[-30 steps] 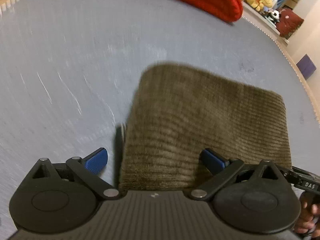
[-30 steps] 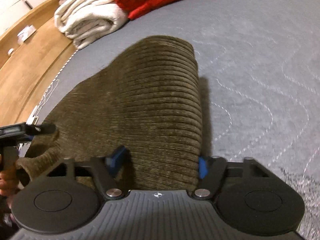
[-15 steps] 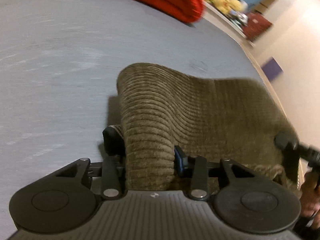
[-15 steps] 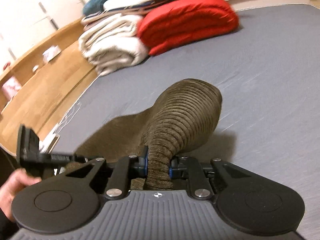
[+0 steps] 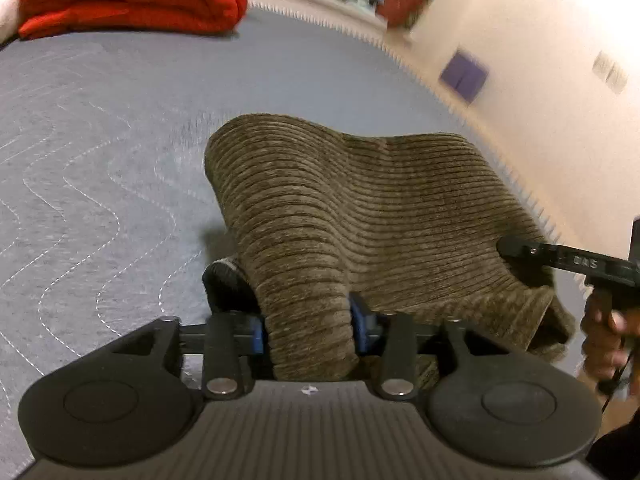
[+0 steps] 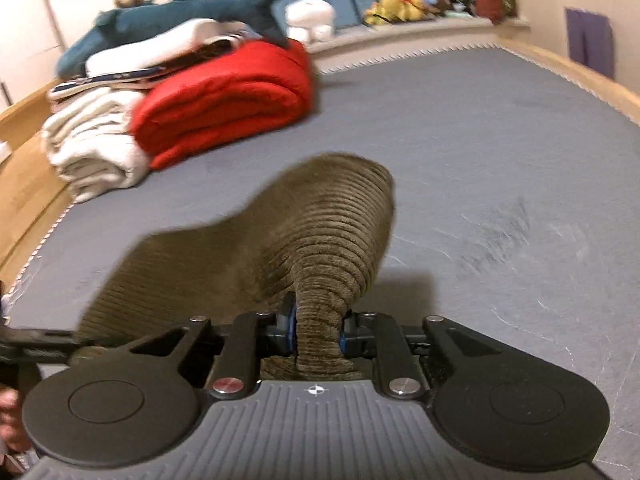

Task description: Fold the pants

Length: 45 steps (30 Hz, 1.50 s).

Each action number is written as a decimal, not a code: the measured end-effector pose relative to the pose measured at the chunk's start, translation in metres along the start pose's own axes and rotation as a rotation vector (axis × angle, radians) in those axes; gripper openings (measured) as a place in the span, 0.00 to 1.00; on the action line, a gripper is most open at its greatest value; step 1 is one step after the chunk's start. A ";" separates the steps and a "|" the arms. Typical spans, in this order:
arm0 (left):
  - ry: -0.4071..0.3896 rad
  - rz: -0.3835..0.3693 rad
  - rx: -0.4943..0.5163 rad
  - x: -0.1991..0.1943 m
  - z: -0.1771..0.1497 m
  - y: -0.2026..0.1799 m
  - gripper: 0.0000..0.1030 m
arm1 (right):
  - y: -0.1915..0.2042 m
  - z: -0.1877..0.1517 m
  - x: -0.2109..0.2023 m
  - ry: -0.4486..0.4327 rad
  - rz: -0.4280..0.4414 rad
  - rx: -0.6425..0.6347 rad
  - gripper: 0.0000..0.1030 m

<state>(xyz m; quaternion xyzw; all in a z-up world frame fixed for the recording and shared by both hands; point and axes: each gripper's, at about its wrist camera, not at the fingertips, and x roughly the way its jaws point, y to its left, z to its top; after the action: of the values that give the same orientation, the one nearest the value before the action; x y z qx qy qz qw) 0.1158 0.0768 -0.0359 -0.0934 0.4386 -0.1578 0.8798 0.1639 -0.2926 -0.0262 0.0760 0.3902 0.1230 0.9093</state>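
Observation:
The olive-brown corduroy pants point(image 5: 360, 216) lie folded on the grey mattress point(image 5: 100, 140), with their near edge lifted off it. My left gripper point(image 5: 308, 328) is shut on the near left corner of the pants. My right gripper point(image 6: 318, 332) is shut on the near right corner of the pants point(image 6: 320, 232), which bunch between its blue pads. The right gripper also shows at the right edge of the left wrist view point(image 5: 568, 260), and the left gripper at the left edge of the right wrist view point(image 6: 36, 344).
A folded red blanket point(image 6: 228, 104) and a cream blanket point(image 6: 88, 148) lie at the far end of the mattress, with a blue shark plush point(image 6: 180, 12) on top. A wooden bed frame point(image 6: 24, 200) runs along the left. A wall point(image 5: 540, 80) stands to the right.
Both grippers went from open around the pants' near edge to shut on it. They have lifted that edge up off the mattress.

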 end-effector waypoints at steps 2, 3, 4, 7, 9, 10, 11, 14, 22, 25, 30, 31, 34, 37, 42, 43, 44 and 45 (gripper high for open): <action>0.009 0.087 0.040 0.008 0.000 0.003 0.66 | -0.009 -0.010 0.014 0.042 -0.132 -0.003 0.33; 0.005 0.098 0.041 0.005 0.000 0.004 0.67 | -0.011 -0.012 0.012 0.020 -0.164 -0.020 0.33; 0.004 0.103 0.036 0.000 0.001 0.006 0.67 | -0.011 -0.012 0.007 -0.002 -0.162 -0.038 0.33; -0.137 0.220 0.116 -0.027 0.000 -0.005 0.71 | 0.004 -0.014 -0.016 -0.087 -0.099 -0.106 0.34; -0.197 0.238 0.178 -0.034 0.005 -0.022 0.71 | 0.021 -0.022 -0.026 -0.110 -0.012 -0.180 0.34; -0.222 0.190 0.193 -0.040 0.002 -0.027 0.71 | 0.028 -0.026 -0.028 -0.108 0.030 -0.225 0.34; -0.224 0.134 0.204 -0.043 0.000 -0.034 0.69 | 0.038 -0.033 -0.028 -0.099 0.069 -0.282 0.34; -0.137 -0.034 0.350 -0.038 -0.019 -0.051 0.52 | 0.063 -0.060 -0.021 -0.035 0.148 -0.444 0.34; 0.095 0.008 0.651 -0.018 -0.079 -0.046 0.49 | 0.080 -0.102 -0.023 0.182 0.295 -0.692 0.23; 0.077 -0.049 0.571 -0.022 -0.053 -0.037 0.50 | 0.085 -0.086 -0.022 0.161 0.280 -0.664 0.23; -0.166 -0.023 0.315 -0.042 -0.004 -0.017 0.49 | 0.118 -0.075 -0.023 0.027 0.334 -0.557 0.24; -0.212 0.003 0.271 -0.041 0.004 -0.014 0.47 | 0.125 -0.077 -0.022 0.020 0.348 -0.560 0.24; -0.225 0.063 0.201 -0.022 0.020 -0.010 0.19 | 0.151 -0.089 -0.012 0.028 0.387 -0.640 0.25; -0.091 0.165 0.140 0.011 0.021 0.008 0.04 | 0.169 -0.100 -0.003 0.060 0.392 -0.710 0.25; -0.011 0.250 0.154 0.030 0.015 0.021 0.04 | 0.192 -0.122 0.008 0.070 0.350 -0.832 0.25; -0.015 0.252 0.148 0.030 0.014 0.021 0.04 | 0.196 -0.125 0.007 0.065 0.343 -0.864 0.25; -0.022 0.253 0.148 0.029 0.009 0.020 0.04 | 0.198 -0.126 0.007 0.064 0.339 -0.880 0.25; -0.026 0.256 0.155 0.028 0.007 0.019 0.04 | 0.199 -0.125 0.007 0.067 0.338 -0.883 0.25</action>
<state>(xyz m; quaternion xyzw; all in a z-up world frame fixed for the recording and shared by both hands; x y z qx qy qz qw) 0.1415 0.0848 -0.0585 0.0291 0.4218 -0.0766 0.9030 0.0446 -0.0945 -0.0702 -0.2594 0.3118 0.4256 0.8090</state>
